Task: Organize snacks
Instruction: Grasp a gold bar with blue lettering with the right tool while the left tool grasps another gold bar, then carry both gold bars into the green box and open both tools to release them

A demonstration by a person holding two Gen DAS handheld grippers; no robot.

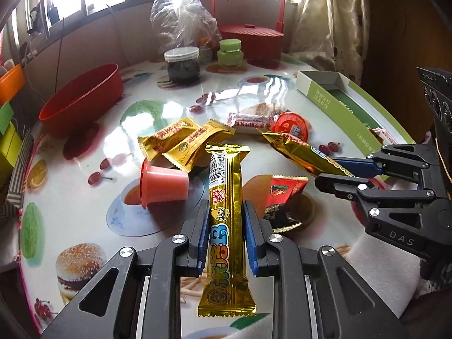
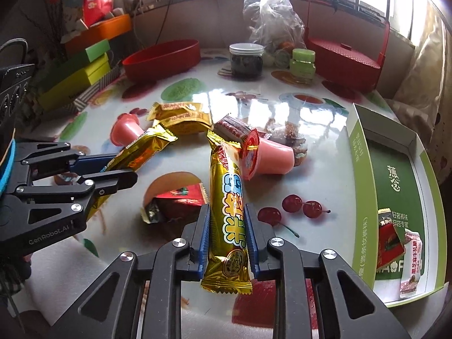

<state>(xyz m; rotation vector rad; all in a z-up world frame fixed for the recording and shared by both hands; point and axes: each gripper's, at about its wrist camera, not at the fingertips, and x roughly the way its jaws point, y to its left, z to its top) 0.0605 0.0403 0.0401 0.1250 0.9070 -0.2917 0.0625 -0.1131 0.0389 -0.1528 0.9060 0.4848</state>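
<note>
Step in hand: carrying. The left gripper [image 1: 225,230] pinches one gold snack bar [image 1: 226,212] at centre frame; the right gripper [image 2: 227,233] pinches another gold bar [image 2: 227,197]. Next: move both to the green box [image 2: 364,144], right edge, and release.

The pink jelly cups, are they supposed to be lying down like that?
Probably not. Both jelly cups are tipped on their sides among the loose snacks: one beside the gold bar in the right gripper, the other left of the gold bar in the left gripper. Their lids look sealed; nothing spilled.
</note>
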